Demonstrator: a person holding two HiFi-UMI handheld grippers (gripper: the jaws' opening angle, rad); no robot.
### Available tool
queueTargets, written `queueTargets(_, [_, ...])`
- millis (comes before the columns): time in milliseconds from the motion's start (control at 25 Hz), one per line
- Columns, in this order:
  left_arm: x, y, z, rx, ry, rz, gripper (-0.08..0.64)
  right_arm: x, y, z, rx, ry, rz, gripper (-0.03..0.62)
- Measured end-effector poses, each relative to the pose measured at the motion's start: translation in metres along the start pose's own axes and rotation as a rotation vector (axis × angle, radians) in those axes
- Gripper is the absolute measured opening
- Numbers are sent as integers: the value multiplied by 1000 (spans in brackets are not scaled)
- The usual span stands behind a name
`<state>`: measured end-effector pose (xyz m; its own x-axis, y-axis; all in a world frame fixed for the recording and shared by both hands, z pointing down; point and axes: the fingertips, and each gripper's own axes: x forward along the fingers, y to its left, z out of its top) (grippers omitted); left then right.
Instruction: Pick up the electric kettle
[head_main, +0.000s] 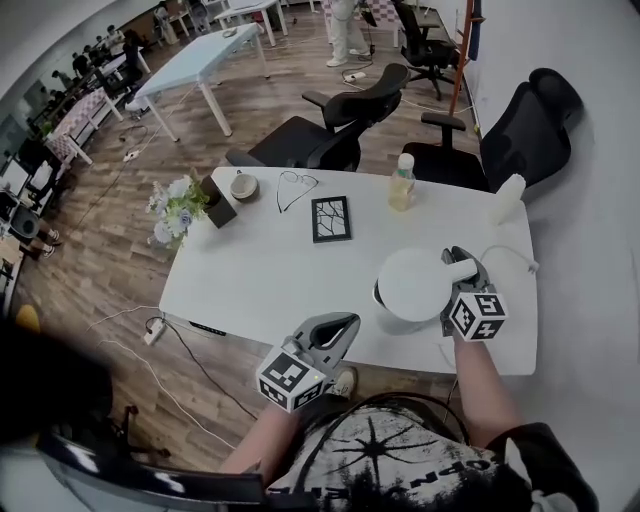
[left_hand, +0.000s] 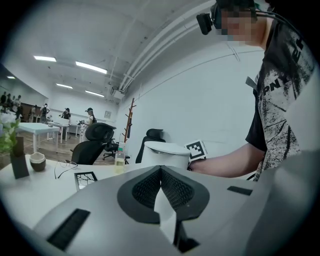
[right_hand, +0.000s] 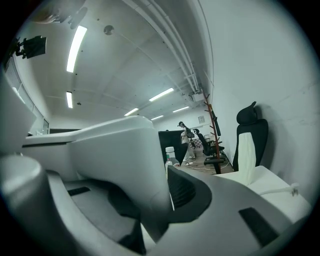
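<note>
The white electric kettle (head_main: 412, 283) stands near the front right of the white table (head_main: 260, 270). Its handle (head_main: 462, 268) points right. My right gripper (head_main: 455, 262) reaches in from the front and its jaws are closed on that handle. In the right gripper view the handle (right_hand: 110, 150) fills the gap between the pads. My left gripper (head_main: 338, 327) hovers at the table's front edge, left of the kettle, shut with nothing in it. In the left gripper view its pads (left_hand: 150, 187) meet at the tips, and the kettle (left_hand: 167, 152) shows beyond them.
On the table are a drink bottle (head_main: 402, 182), a black framed panel (head_main: 331, 219), glasses (head_main: 295, 187), a cup (head_main: 243, 186), a flower vase (head_main: 175, 210), and a white bottle (head_main: 507, 198) at the right edge. A white cable (head_main: 512, 256) runs beside the kettle. Office chairs (head_main: 340, 125) stand behind.
</note>
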<state>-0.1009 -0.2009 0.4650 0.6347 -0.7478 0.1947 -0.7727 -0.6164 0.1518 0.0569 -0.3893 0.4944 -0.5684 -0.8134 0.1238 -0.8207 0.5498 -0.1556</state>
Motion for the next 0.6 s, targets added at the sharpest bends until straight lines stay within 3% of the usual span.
queueTargets(600, [-35, 41, -14, -20, 20, 81, 9, 61, 57, -29, -6, 33, 58, 86])
